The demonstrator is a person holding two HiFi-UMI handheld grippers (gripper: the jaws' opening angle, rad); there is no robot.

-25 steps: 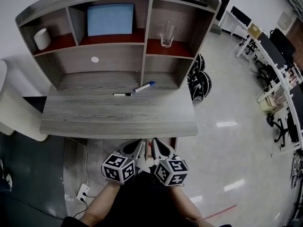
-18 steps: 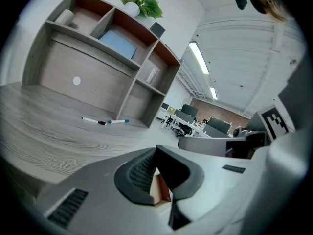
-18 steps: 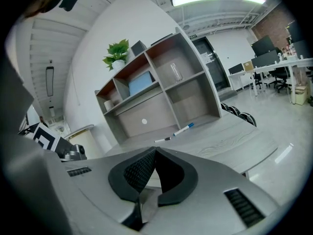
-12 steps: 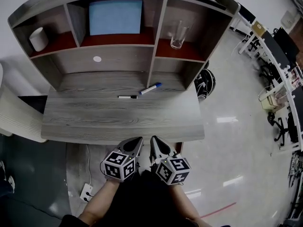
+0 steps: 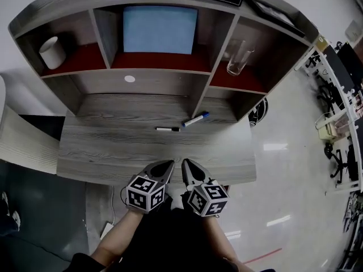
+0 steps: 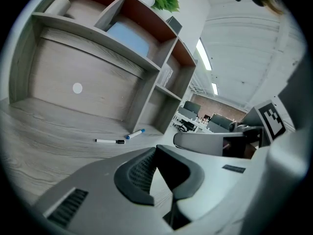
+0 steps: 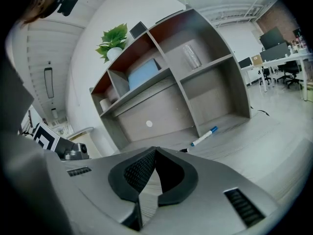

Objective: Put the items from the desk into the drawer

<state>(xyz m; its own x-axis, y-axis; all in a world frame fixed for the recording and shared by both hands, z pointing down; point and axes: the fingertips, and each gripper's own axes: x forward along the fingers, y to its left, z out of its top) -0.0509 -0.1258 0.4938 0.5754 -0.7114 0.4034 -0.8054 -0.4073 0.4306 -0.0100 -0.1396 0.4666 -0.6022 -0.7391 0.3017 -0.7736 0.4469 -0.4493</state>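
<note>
- Head view: wooden desk [image 5: 113, 146] carries a shelf hutch [image 5: 202, 92] along its rear edge.
- Head view: blue-capped marker [image 5: 195, 119] lies on the desk in front of the hutch's lower right bay. Black-capped marker [image 5: 168, 129] lies just beside it, to the left, not touching it.
- Head view: left gripper [image 5: 168, 165] and right gripper [image 5: 185, 163] sit side by side over the near desk edge. Both point toward the hutch and are well apart from both markers.
- Head view: upper hutch compartments hold a white cup [image 5: 52, 52] at left, a blue panel [image 5: 160, 29] at centre and a clear glass [image 5: 237, 58] at right.
- Left gripper view: the left gripper [image 6: 155, 148] has its jaws closed tip to tip, with nothing between them. The black-capped marker [image 6: 110, 141] and the blue-capped marker [image 6: 134, 133] lie ahead on the desk [image 6: 44, 126]. Part of the right gripper [image 6: 210, 143] shows at the right.
- Right gripper view: the right gripper [image 7: 154, 151] has its jaws closed tip to tip, with nothing held. The blue-capped marker [image 7: 204, 136] lies ahead on the desk [image 7: 254, 131], by the hutch's lower right bay. Only the tip of the black-capped marker [image 7: 183, 150] shows above the jaw. A potted plant [image 7: 113, 38] stands on top of the hutch [image 7: 195, 106].
</note>
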